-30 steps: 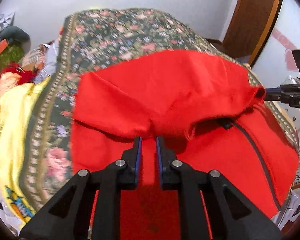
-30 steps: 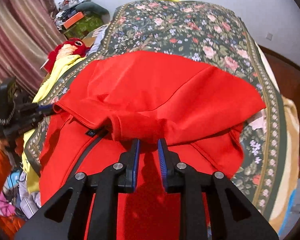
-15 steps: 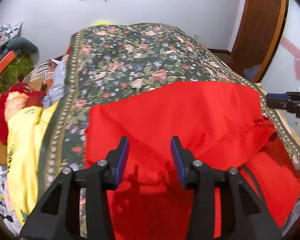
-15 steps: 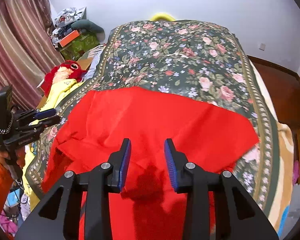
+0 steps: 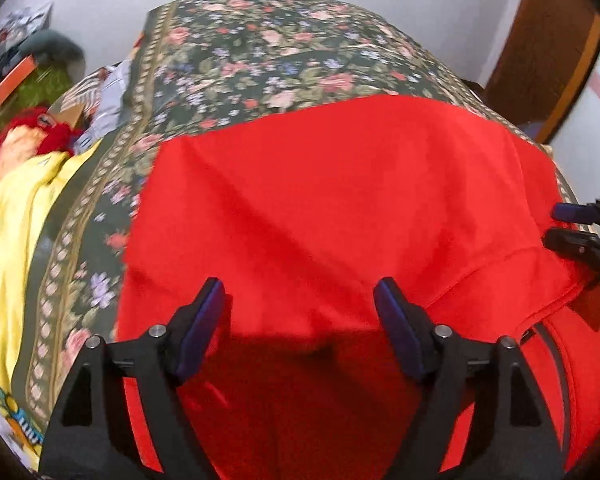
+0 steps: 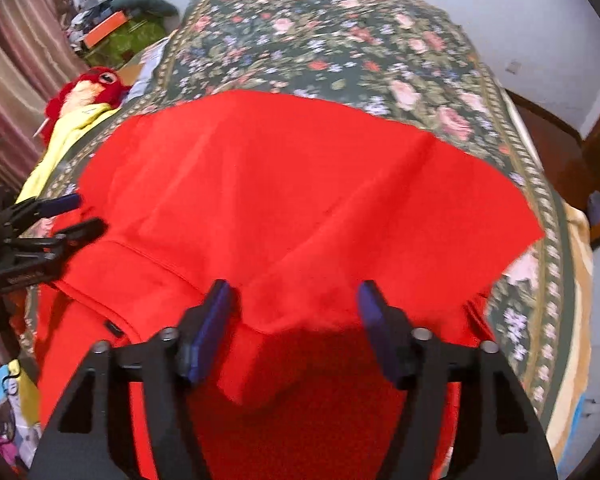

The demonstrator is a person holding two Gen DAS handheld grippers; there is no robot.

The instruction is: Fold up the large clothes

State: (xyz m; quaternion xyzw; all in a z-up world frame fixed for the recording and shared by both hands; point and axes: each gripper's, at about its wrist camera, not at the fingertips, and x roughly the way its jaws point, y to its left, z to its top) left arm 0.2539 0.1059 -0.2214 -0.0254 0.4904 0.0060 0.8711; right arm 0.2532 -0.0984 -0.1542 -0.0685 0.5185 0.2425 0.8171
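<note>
A large red garment (image 5: 340, 208) lies on the floral bedspread (image 5: 284, 52), its far part folded forward over the near part; a dark zipper (image 5: 556, 352) shows at the right. My left gripper (image 5: 300, 304) is open and empty just above the fold's near edge. My right gripper (image 6: 296, 304) is also open and empty above the same edge of the garment (image 6: 300, 200). The right gripper also shows at the right edge of the left wrist view (image 5: 568, 224), and the left gripper at the left edge of the right wrist view (image 6: 80, 216).
The floral bedspread (image 6: 340, 40) extends far beyond the garment. A yellow cloth (image 5: 16, 216) and a red plush toy (image 5: 24, 136) lie left of the bed. Clutter (image 6: 112, 12) sits by the far-left wall. A brown door (image 5: 540, 52) stands at the right.
Both grippers were shut on the red fabric a second ago; they have opened wide and let the folded layer drop onto the garment, and have moved slightly back.
</note>
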